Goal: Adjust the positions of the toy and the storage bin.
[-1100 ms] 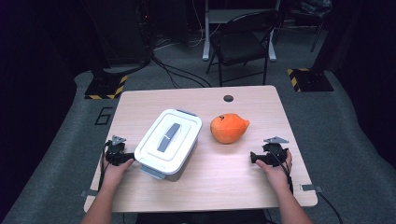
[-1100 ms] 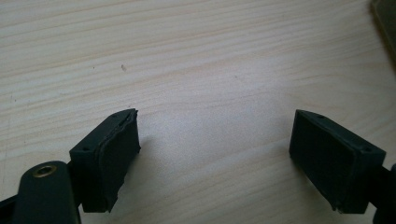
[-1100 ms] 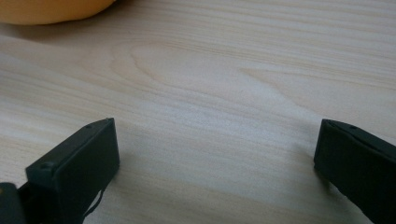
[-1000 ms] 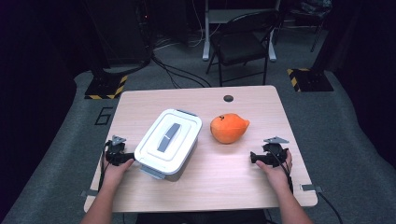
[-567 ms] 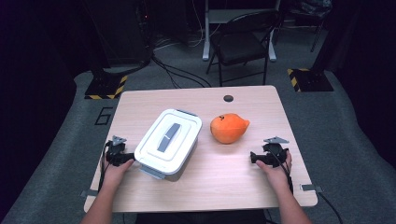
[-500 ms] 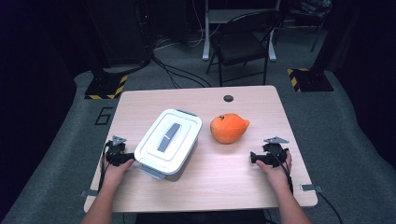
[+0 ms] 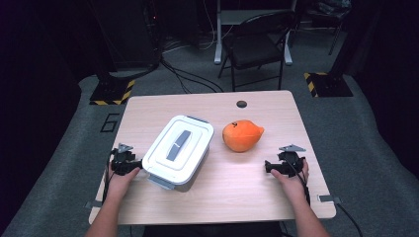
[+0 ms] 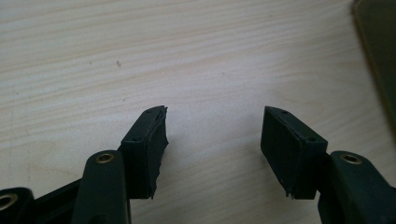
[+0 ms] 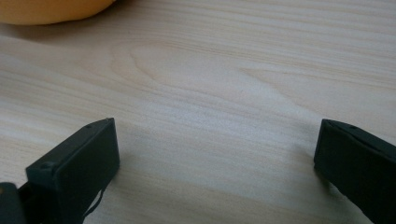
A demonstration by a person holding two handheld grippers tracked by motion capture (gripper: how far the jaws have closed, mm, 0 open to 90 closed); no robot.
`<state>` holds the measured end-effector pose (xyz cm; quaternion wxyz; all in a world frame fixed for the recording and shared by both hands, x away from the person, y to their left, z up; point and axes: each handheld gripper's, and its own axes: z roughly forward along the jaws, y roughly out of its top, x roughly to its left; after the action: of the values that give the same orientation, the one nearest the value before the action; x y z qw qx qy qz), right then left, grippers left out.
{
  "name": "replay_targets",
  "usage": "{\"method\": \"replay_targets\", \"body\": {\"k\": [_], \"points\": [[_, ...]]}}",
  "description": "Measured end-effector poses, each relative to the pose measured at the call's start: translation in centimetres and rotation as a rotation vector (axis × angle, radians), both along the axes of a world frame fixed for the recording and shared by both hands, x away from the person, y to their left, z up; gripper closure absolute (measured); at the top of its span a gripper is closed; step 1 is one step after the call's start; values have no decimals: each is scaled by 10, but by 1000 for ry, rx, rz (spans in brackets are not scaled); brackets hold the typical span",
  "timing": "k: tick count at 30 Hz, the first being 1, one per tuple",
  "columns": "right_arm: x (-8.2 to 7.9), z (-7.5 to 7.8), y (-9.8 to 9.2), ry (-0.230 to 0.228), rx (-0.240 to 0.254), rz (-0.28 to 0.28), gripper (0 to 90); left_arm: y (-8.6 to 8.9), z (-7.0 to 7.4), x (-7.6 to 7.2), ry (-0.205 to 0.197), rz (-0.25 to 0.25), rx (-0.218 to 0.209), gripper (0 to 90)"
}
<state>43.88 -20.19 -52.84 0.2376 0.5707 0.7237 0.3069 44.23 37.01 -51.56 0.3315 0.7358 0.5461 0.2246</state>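
Bare table (image 7: 237, 182) lies open between my two tongs. The white box (image 7: 179, 149) blocks my left gripper (image 7: 132, 167); the orange toy (image 7: 241, 136) sits ahead of my right gripper (image 7: 267, 167).

Your two black grippers, left gripper (image 7: 129, 165) and right gripper (image 7: 273, 166), rest on a pale wood-grain table (image 7: 247, 192). Between them sits a white lidded box (image 7: 179, 150) with a grey handle strip along its lid, and beside it an orange plush toy (image 7: 242, 136). A small dark round hole (image 7: 241, 104) marks the tabletop's far edge. Beyond the table stands a black folding chair (image 7: 257, 47) on grey carpet (image 7: 356, 148), flanked by yellow-and-black striped bases (image 7: 111, 91).
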Motion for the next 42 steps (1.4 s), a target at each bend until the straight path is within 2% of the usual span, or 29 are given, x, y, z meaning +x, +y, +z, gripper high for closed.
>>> {"method": "replay_targets", "body": {"k": [3, 6, 10, 11, 12, 14, 15, 16, 25, 30, 31, 36, 37, 42], "points": [[0, 0, 0, 0, -1, 0, 0, -1, 10, -3, 2, 0, -2, 424], [0, 0, 0, 0, 0, 0, 0, -1, 19, -6, 18, 10, -25, 435], [0, 0, 0, 0, 0, 0, 0, 0, 30, -10, 0, 17, -22, 451], [0, 0, 0, 0, 0, 0, 0, 0, 38, -12, -11, 10, -23, 457], [0, 0, 0, 0, 0, 0, 0, 0, 38, -12, -11, 10, -23, 465], [0, 0, 0, -2, -1, 1, 0, 1, 44, -14, -7, 20, -52, 465], [0, 0, 0, -1, -1, 0, 0, 1, 51, -15, -14, 17, -59, 471], [0, 0, 0, -3, -2, 1, 0, 1, 51, -15, -14, 17, -59, 473], [0, 0, 0, -3, -1, -1, 0, -3, 76, -19, -15, -32, -109, 509], [0, 0, 0, -2, -1, -1, 0, -5, 86, -19, -6, -57, -110, 521], [0, 0, 0, -3, -1, -1, 0, -5, 92, -19, 14, -69, -114, 524], [0, 0, 0, -3, -1, -1, 0, -7, 106, -20, 6, -80, -100, 522], [0, 0, 0, -3, -1, -1, 0, -8, 113, -21, 9, -88, -101, 522], [0, 0, 0, -3, -2, 0, 0, -12, 126, -22, 16, -112, -98, 536]]}}
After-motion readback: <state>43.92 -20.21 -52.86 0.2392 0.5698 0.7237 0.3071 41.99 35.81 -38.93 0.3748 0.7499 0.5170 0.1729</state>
